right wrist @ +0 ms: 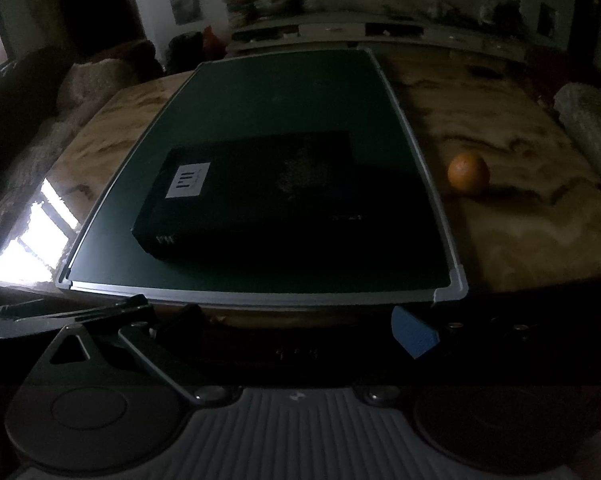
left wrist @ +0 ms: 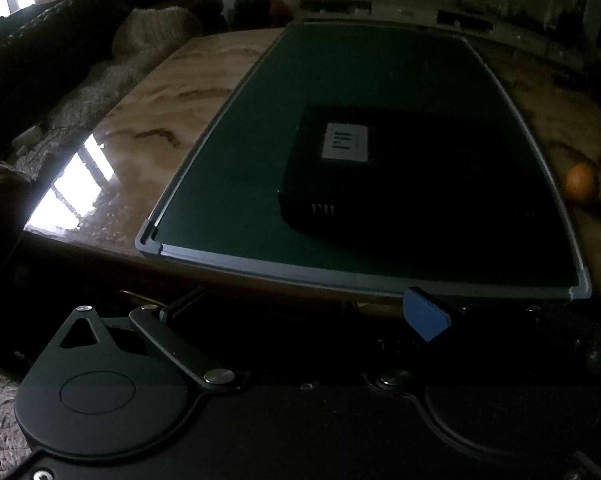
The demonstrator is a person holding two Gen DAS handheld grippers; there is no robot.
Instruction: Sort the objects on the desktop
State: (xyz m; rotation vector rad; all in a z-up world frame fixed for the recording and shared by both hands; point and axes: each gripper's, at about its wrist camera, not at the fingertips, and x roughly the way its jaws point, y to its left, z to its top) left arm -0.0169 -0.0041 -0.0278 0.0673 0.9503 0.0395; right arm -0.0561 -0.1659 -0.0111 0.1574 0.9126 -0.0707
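Both tools, left tool (left wrist: 300, 308) and right tool (right wrist: 288, 316), stand with fingers apart, empty, at the near edge of the surface (right wrist: 520, 224). Black box (right wrist: 252, 188) lies on the green board (right wrist: 284, 92). Orange (right wrist: 468, 172) sits right of the board, apart.

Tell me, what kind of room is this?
Probably a living room at home. A glossy marble-patterned table sits beside a sofa with a fuzzy throw, and a long low cabinet stands at the far wall. On the table lie a green board, a black box and an orange.
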